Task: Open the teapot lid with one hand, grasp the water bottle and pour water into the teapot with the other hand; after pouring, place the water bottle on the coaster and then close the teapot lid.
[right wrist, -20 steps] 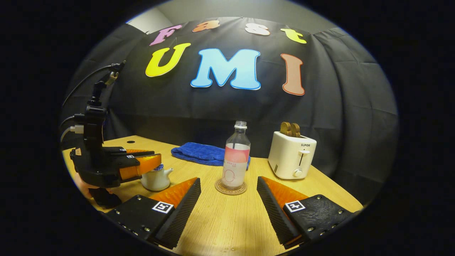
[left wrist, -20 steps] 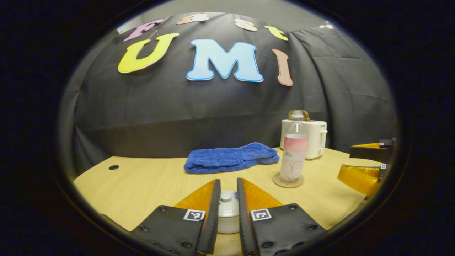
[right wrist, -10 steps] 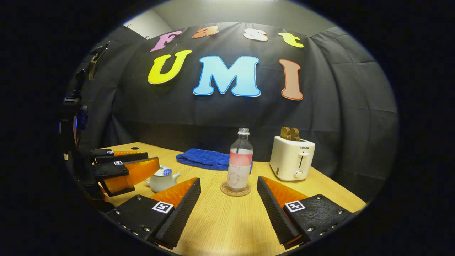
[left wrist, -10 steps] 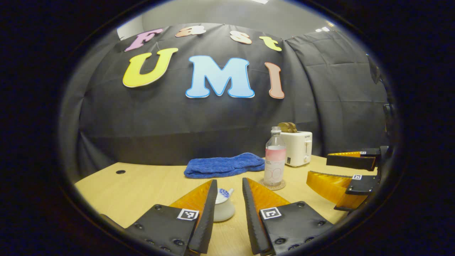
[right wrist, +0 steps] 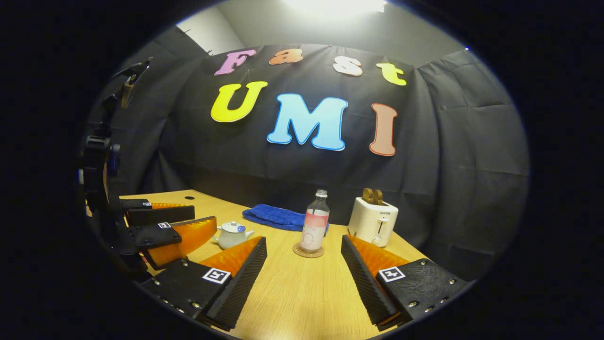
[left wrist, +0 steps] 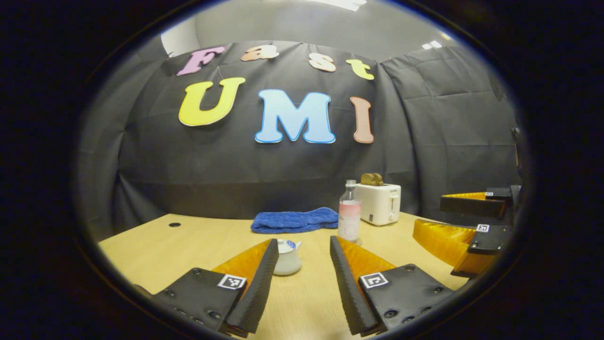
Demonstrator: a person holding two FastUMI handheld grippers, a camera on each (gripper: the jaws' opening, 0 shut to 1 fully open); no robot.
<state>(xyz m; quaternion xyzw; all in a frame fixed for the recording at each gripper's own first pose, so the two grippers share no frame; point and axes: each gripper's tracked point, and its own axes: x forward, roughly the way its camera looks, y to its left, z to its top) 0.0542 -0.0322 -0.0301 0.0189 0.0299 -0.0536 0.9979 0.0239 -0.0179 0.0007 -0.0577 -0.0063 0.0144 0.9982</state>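
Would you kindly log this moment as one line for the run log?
left tongs: open, empty | right tongs: open, empty | teapot: lid on | water bottle: upright on coaster

A blue towel (right wrist: 276, 216) and white toaster (right wrist: 373, 221) sit on the wooden table (right wrist: 302, 302).

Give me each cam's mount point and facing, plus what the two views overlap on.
Left gripper view: rides the left hand-held gripper, low above the table, facing the teapot and booth wall; own open fingers at bottom, right hand-held gripper at right edge.
Right gripper view: rides the right hand-held gripper, facing the water bottle on its coaster; own open fingers at bottom, left hand-held gripper at left.
Shared: teapot, water bottle, blue towel, toaster, table.
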